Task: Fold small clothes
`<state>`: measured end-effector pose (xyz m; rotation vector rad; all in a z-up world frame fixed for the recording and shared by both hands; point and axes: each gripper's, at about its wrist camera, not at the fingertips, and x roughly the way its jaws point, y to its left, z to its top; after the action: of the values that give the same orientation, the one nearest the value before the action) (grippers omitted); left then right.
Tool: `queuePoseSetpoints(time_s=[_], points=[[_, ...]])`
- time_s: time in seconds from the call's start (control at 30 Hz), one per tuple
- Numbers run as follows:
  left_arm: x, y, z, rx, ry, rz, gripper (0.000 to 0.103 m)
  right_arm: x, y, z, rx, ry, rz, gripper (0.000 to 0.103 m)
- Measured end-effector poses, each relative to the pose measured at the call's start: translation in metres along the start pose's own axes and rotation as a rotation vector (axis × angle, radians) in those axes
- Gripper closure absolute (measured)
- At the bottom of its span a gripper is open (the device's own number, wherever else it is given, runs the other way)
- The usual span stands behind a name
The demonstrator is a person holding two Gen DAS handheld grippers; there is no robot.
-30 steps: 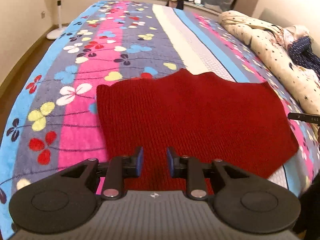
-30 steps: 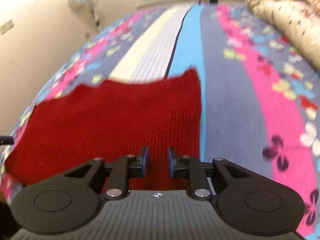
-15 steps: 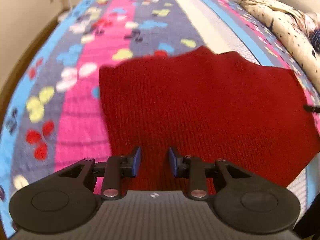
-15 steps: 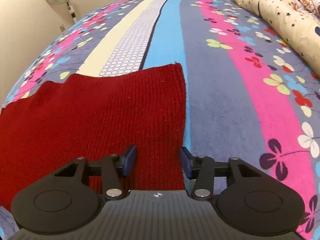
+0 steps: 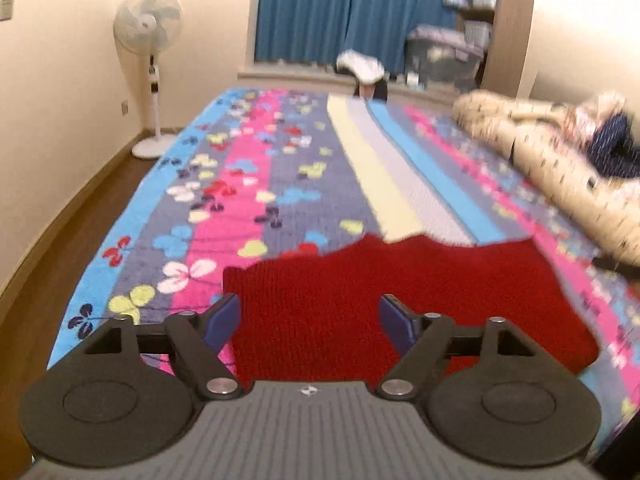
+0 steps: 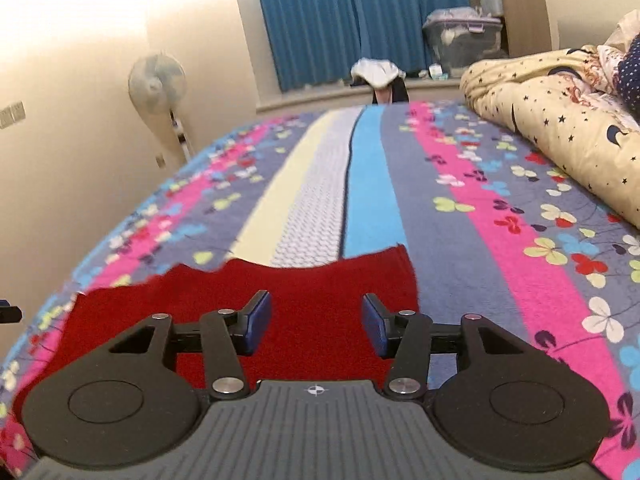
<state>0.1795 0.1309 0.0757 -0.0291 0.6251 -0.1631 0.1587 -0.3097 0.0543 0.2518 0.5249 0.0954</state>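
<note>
A dark red knitted garment [image 5: 400,292] lies flat on the striped, flowered bedspread [image 5: 248,184]; it also shows in the right wrist view [image 6: 304,292]. My left gripper [image 5: 310,322] is open and empty, raised over the garment's near left part. My right gripper [image 6: 316,326] is open and empty, raised over the garment's near right part, just inside its right edge. The tip of the left gripper [image 6: 8,312] shows at the left edge of the right wrist view.
A rolled cream star-print duvet [image 6: 560,128] with clothes on it lies along the bed's right side. A standing fan [image 5: 148,40] is by the left wall. Blue curtains [image 6: 340,20], storage boxes [image 6: 464,36] and a white cloth [image 6: 378,70] are beyond the bed's far end.
Both grippers have opened wide and let go of the red garment. Both have lifted and tilted up, so the far end of the room now shows.
</note>
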Motion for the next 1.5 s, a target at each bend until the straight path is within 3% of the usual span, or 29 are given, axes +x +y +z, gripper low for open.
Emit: queuePoseSetpoints(time_s=[0.13,0.2,0.27,0.4,0.57,0.63,0.7,0.8,1.2,1.43,1.5], points=[[-0.016,0.004,-0.013,-0.056,-0.062,0.030,0.015,-0.014,0.021,-0.012,-0.028,-0.015,0.007,0.049],[-0.011,0.004,-0.015,-0.053,-0.016,0.083,0.015,-0.017,0.033,-0.019,-0.050,-0.007,0.007,0.049],[-0.011,0.007,-0.014,-0.071,-0.040,0.135,0.015,-0.018,0.043,-0.025,-0.065,-0.004,0.005,0.049],[-0.002,0.024,-0.014,-0.163,0.026,0.149,0.015,-0.016,0.063,-0.035,-0.078,0.005,0.018,0.049],[0.005,0.039,-0.016,-0.199,0.075,0.171,0.015,-0.012,0.088,-0.043,-0.144,0.009,0.042,0.049],[0.010,0.042,-0.018,-0.209,0.099,0.175,0.015,-0.013,0.098,-0.044,-0.167,0.006,0.062,0.055],[0.012,0.044,-0.020,-0.212,0.112,0.173,0.015,-0.011,0.104,-0.045,-0.175,0.005,0.083,0.076],[0.014,0.044,-0.021,-0.194,0.125,0.185,0.016,-0.006,0.114,-0.047,-0.192,-0.001,0.096,0.088],[0.018,0.059,-0.024,-0.226,0.161,0.252,0.015,0.009,0.155,-0.056,-0.298,0.014,0.195,0.084],[0.018,0.069,-0.024,-0.273,0.168,0.259,0.016,0.015,0.203,-0.080,-0.479,0.005,0.303,0.084],[0.019,0.072,-0.024,-0.277,0.174,0.262,0.015,0.015,0.221,-0.091,-0.560,-0.008,0.357,0.071]])
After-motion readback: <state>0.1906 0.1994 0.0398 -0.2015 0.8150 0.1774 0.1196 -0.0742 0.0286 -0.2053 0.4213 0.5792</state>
